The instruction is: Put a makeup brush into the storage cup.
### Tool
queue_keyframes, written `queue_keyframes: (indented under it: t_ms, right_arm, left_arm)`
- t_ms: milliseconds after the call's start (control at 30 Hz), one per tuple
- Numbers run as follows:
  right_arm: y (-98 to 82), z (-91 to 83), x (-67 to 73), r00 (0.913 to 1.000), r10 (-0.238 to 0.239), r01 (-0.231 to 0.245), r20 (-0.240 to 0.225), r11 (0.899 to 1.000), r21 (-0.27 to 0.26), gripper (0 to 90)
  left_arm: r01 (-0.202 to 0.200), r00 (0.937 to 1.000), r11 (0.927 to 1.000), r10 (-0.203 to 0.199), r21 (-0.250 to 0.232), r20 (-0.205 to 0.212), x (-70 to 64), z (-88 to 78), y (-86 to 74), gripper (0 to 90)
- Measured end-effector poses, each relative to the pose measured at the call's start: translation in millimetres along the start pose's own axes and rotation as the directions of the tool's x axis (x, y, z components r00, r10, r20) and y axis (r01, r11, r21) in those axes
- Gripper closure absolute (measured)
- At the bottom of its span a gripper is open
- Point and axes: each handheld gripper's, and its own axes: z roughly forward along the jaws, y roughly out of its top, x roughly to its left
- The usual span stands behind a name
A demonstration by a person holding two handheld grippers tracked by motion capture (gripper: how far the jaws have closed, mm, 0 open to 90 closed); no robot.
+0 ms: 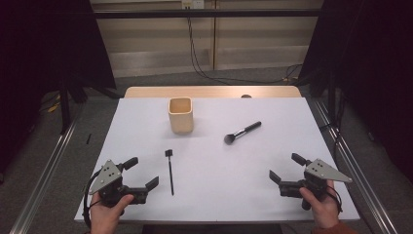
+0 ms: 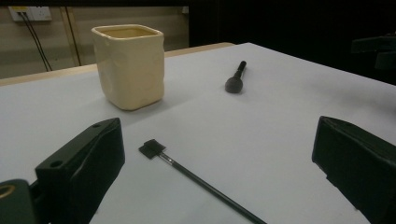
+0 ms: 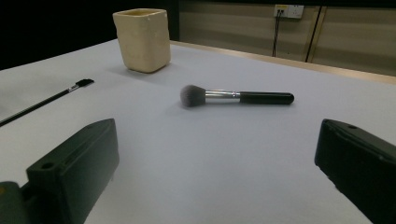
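Note:
A cream square cup [image 1: 180, 115] [image 2: 129, 65] [image 3: 143, 39] stands upright on the white table [image 1: 214, 190], toward the back middle. A round-headed makeup brush [image 1: 242, 132] [image 2: 234, 80] [image 3: 236, 96] lies to its right. A thin black flat-tipped brush [image 1: 170, 171] [image 2: 196, 179] [image 3: 44, 101] lies to the front left of the cup. My left gripper [image 1: 142, 171] [image 2: 217, 165] rests open at the front left, just left of the thin brush. At the front right my right gripper [image 1: 287, 168] [image 3: 217, 168] also stands open. Nothing is between either pair of jaws.
The table's wooden far edge [image 1: 212, 91] borders a floor with cables [image 1: 204, 73]. Metal rails [image 1: 44, 170] run along both sides of the table. Dark curtains [image 1: 44, 44] hang at left and right.

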Motion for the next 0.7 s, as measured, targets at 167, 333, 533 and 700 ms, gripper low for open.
queue_keyframes:
  t_ms: [167,333,533,700]
  right_arm:
    - [1.2,-1.0,3.4,0.9999,-0.016,0.016,-0.002,1.000,-0.003,0.0]
    - [0.8,-0.8,2.7,0.9999,-0.012,0.012,0.002,1.000,-0.003,0.0]
    - [-1.1,0.1,3.1,0.9999,-0.012,0.012,-0.001,1.000,0.018,0.0]
    - [-1.3,-0.4,3.7,0.9999,-0.014,0.014,-0.001,1.000,0.015,0.0]
  left_arm:
    - [0.000,0.9998,1.0000,0.000,-0.008,-0.019,1.1,3.2,8.7,2.5]
    - [0.000,0.9997,1.0000,0.000,-0.003,-0.023,5.9,8.4,12.7,2.6]
    - [-0.021,0.9991,0.9997,0.021,0.010,-0.038,12.3,18.4,16.8,4.3]
    - [-0.040,0.9986,0.9992,0.040,-0.008,-0.035,17.4,26.1,26.1,4.2]
